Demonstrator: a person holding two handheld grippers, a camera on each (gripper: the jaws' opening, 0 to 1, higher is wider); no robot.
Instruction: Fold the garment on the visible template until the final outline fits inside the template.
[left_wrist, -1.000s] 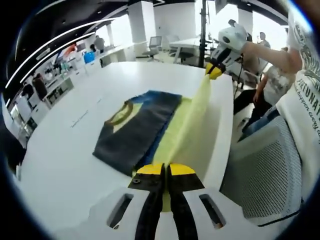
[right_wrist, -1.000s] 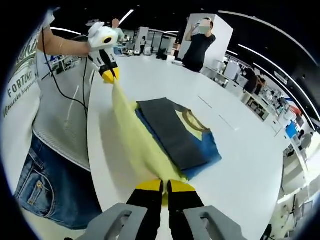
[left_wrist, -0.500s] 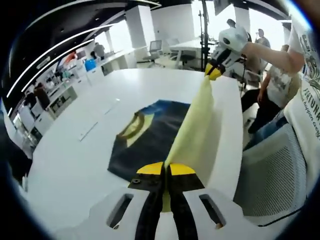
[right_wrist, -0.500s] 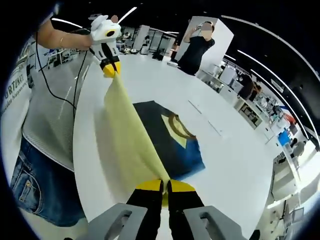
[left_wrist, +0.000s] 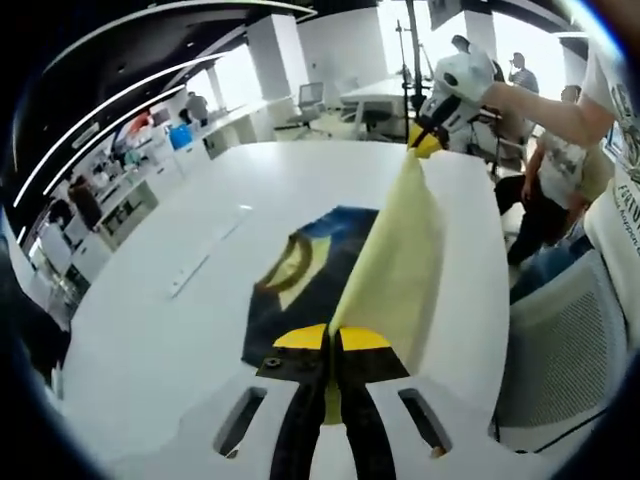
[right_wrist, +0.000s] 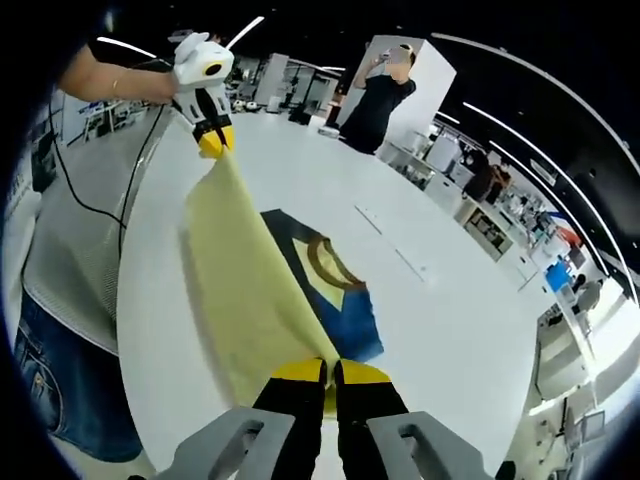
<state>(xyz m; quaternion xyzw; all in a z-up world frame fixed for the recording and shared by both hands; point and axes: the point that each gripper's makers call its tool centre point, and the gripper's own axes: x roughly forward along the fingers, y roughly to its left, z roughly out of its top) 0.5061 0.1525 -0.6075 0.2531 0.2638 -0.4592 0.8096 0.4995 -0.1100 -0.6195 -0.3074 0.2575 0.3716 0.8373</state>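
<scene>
A T-shirt in dark blue, grey and yellow (left_wrist: 290, 285) lies on the white table (left_wrist: 150, 330). Its yellow half (left_wrist: 395, 250) is lifted in a taut sheet over the dark part. My left gripper (left_wrist: 332, 340) is shut on the near end of that yellow edge. The right gripper (left_wrist: 428, 142) pinches the far end at the upper right. In the right gripper view, my right gripper (right_wrist: 330, 372) is shut on the yellow fabric (right_wrist: 240, 290), the left gripper (right_wrist: 212, 140) holds the other end, and the blue part with its brown collar (right_wrist: 335, 275) shows beside the sheet.
A thin pale strip (left_wrist: 205, 262) lies on the table beyond the shirt, also the strip (right_wrist: 385, 235) in the right gripper view. A mesh chair (left_wrist: 550, 360) stands at the table's edge beside the person. A person in black (right_wrist: 380, 95) stands at the far end; desks and several other people lie further back.
Both grippers have carried the yellow sheet higher and further across the shirt, so it now covers more of the dark part. Both stay shut on the fabric.
</scene>
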